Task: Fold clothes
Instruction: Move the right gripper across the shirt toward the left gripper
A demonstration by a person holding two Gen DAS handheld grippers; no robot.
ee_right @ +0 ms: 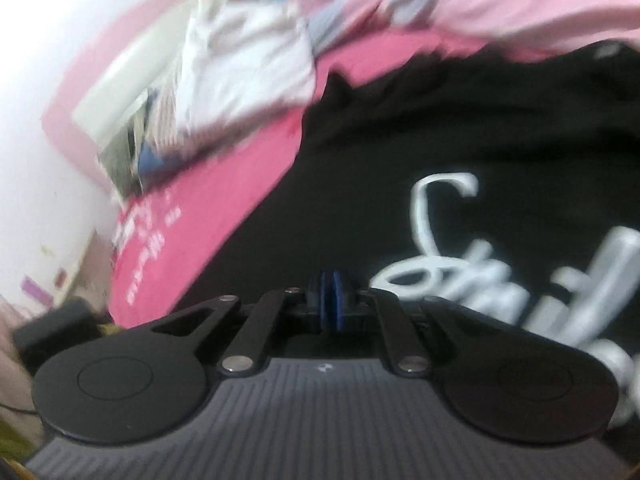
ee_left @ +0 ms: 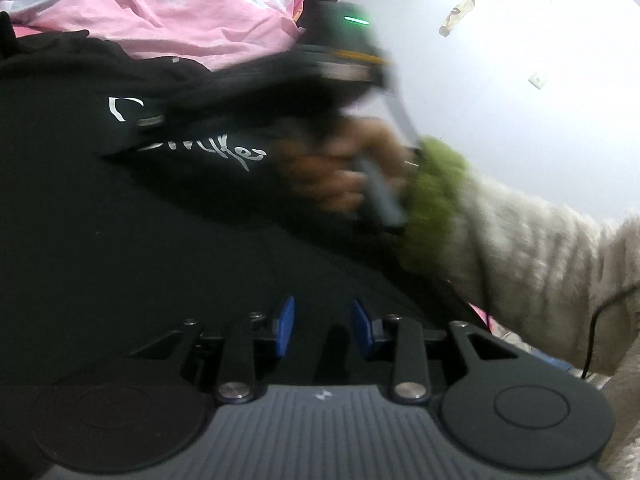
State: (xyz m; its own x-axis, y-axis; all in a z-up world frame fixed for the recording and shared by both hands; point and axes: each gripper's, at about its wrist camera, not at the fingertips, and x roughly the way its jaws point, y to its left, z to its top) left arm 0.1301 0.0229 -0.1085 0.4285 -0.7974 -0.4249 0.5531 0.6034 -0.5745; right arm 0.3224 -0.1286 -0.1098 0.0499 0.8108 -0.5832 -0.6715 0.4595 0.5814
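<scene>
The left tool is sitting at the bottom centre of the left wrist view, its two blue pads standing apart with a clear gap between them and nothing pressed between them. In the same view, the person's right hand is gripping a handle at centre right, blurred, the forearm in a cream sleeve with a green cuff reaching in from the right edge. The right tool is showing at lower centre of its own view, its blue pads pressed together.
</scene>
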